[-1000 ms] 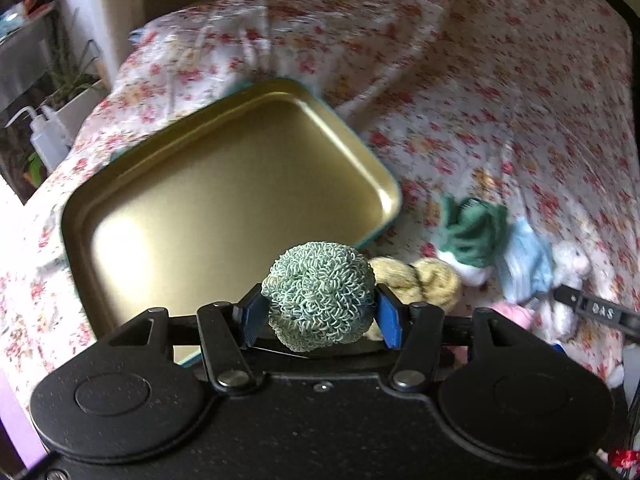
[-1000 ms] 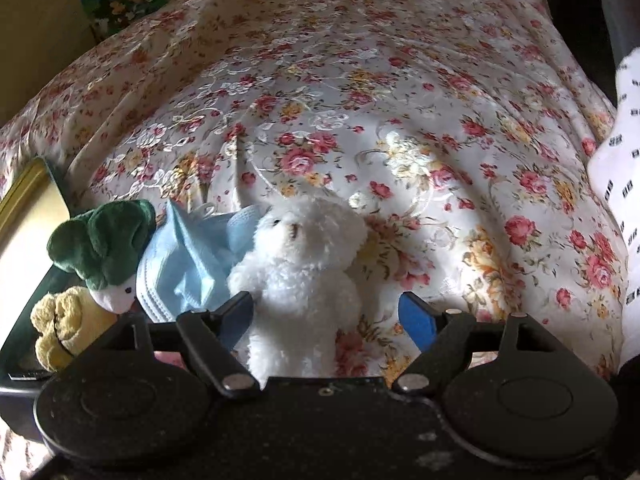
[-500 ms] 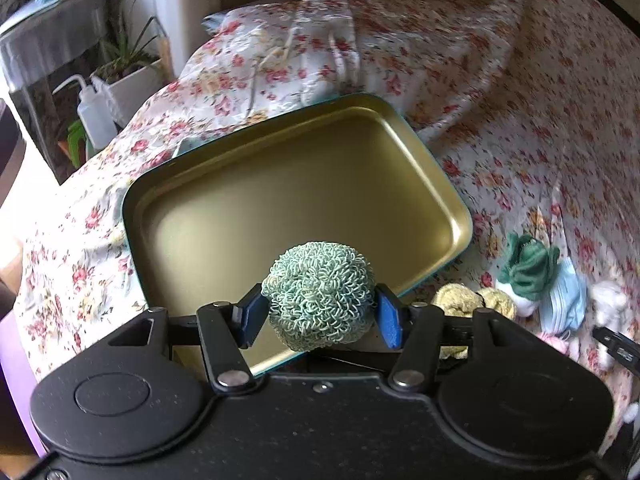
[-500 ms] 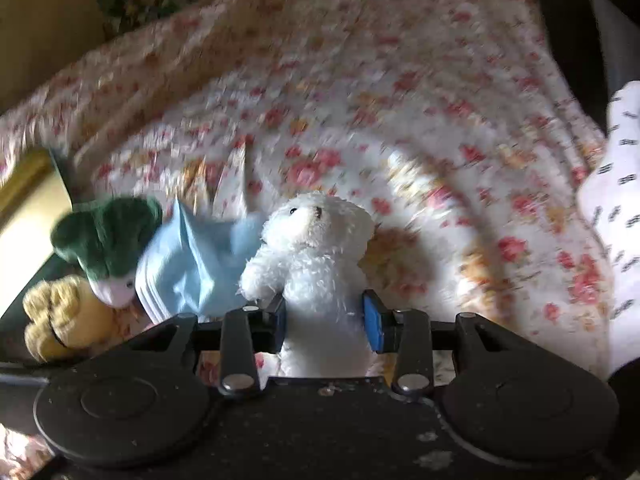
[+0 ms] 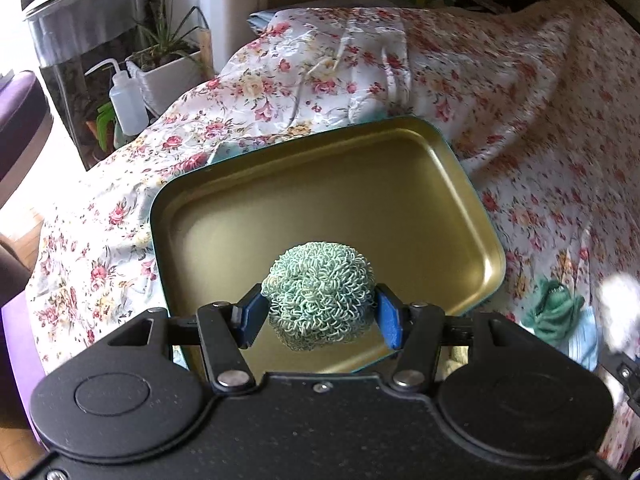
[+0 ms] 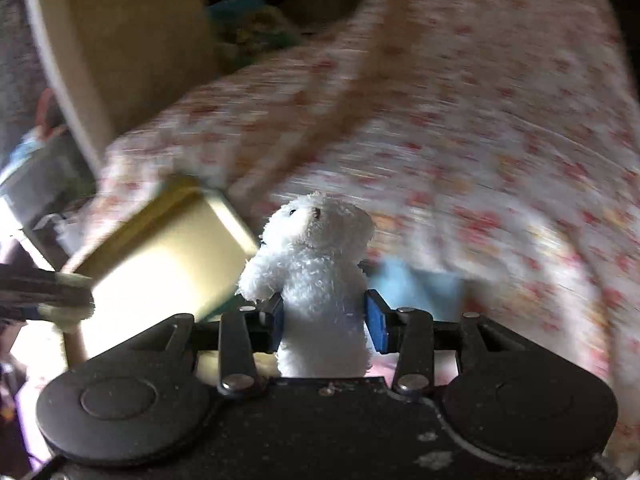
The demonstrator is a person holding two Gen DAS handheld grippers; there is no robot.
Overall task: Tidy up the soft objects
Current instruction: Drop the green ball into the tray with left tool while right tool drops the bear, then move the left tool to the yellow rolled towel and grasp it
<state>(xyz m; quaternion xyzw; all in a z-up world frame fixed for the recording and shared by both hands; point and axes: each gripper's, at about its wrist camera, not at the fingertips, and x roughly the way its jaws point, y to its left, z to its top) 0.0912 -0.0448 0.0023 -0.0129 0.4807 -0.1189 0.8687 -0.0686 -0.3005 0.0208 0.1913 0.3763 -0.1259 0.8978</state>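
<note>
While its two blue pads press in from either side, the left gripper (image 5: 318, 314) clamps a round green mesh scrubber (image 5: 320, 294), holding it above the near part of a gold metal tray (image 5: 280, 208). That tray lies on a floral bedspread (image 5: 540, 120); its floor shows bare from the scrubber out to the far rim and both side walls, and its near right corner curves round just right of the gripper. Beyond the tray's far edge the cloth rises in folds, and to the far left a white squeeze bottle (image 5: 126, 100) and a potted plant (image 5: 168, 52) stand off the bed. Right of the tray, close to its corner, a green plush toy (image 5: 554, 312) rests against a pale blue cloth (image 5: 582, 340). The right gripper (image 6: 325, 322) is closed on the body of a white teddy bear (image 6: 316, 264), which stands upright between the pads with its head above them. Its view is motion-blurred: the tray's corner (image 6: 168, 240) shows to the bear's left, a blue cloth patch (image 6: 420, 284) lies just right, and open floral cloth spreads far and right.
</note>
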